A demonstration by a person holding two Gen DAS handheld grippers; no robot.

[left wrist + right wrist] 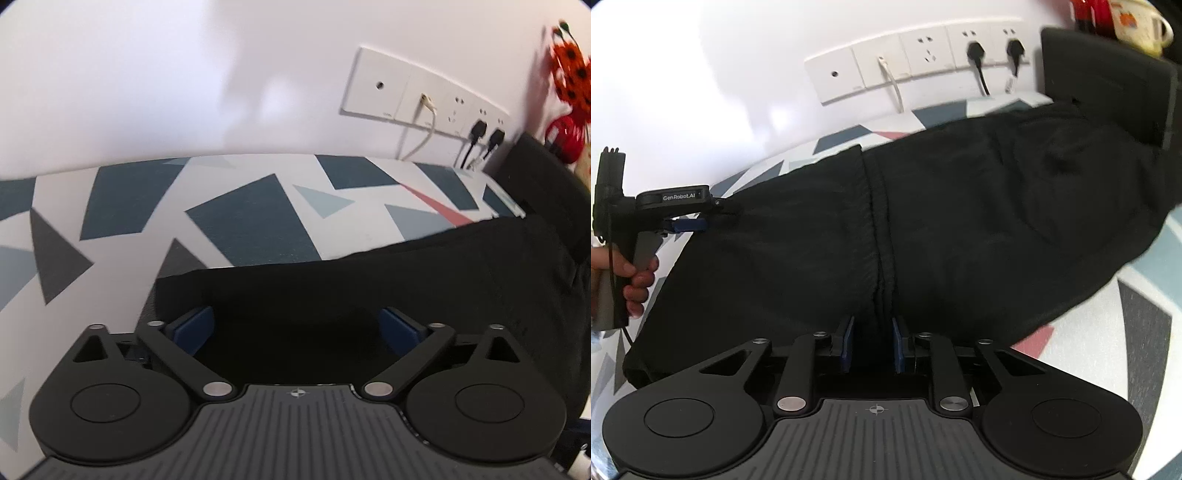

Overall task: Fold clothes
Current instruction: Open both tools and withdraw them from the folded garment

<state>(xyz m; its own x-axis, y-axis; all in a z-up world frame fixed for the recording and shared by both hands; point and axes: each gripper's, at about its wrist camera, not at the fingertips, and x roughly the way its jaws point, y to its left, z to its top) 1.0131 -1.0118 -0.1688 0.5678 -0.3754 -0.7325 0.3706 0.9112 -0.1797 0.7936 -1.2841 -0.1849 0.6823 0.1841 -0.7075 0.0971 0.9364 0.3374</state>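
Black garment (960, 221), frame centre; right gripper (873, 345) pinching its ridged fold; left gripper (295, 328) spread wide, empty, lower centre.

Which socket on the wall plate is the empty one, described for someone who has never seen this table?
Start at the long white wall plate above the patterned tablecloth, behind the black garment. The empty socket sits mid-row. A thin white cable hangs from the panel on its left and two black plugs fill the sockets on its right; it alone has nothing plugged in.

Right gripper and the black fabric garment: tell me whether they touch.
Touching. The right wrist view shows the right gripper with its blue fingers pinching a raised ridge of the black fabric garment.
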